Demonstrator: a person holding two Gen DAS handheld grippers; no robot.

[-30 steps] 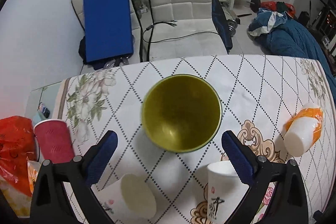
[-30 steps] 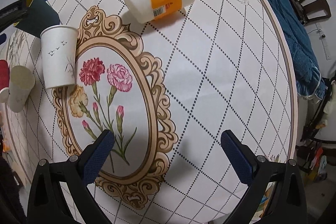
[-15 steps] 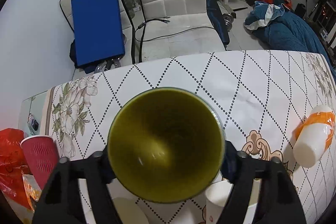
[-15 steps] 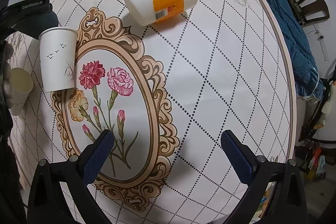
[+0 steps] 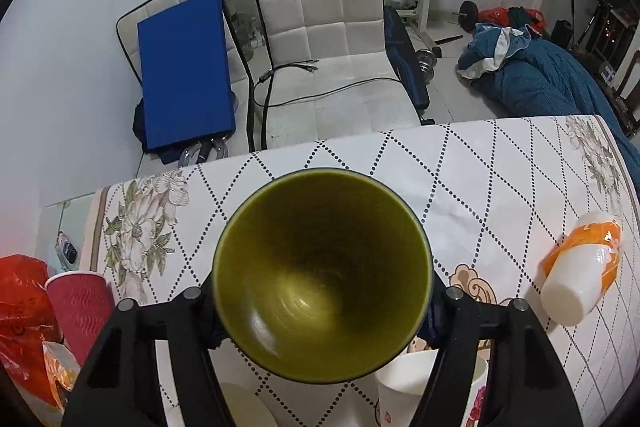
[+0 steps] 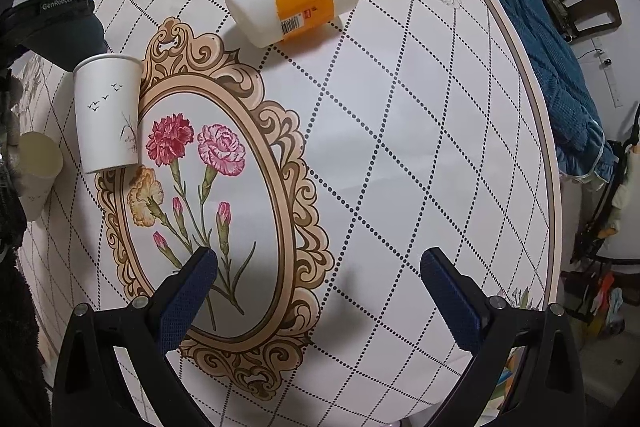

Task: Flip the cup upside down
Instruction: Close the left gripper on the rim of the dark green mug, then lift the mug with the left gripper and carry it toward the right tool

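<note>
A dark cup with an olive-green inside (image 5: pixel 320 279) fills the middle of the left wrist view, mouth toward the camera. My left gripper (image 5: pixel 320 311) is shut on the cup, its jaws pressed to both sides and mostly hidden behind the rim. The cup is held above the patterned table (image 5: pixel 480 187). In the right wrist view the cup's dark outside (image 6: pixel 76 35) and the left gripper show at the far left. My right gripper (image 6: pixel 318 291) is open and empty, low over the table (image 6: pixel 400 147).
A white paper cup (image 6: pixel 108 111) stands by the floral oval; it also shows below the held cup (image 5: pixel 420 383). An orange-and-white bottle (image 6: pixel 296 7) lies on its side. A cream cup (image 6: pixel 38 167), a red cup (image 5: pixel 78 307) and an orange bag (image 5: pixel 24 327) sit at the left.
My left gripper closed on the green cup and lifted it off the table toward the camera. The right gripper has stayed still and open.
</note>
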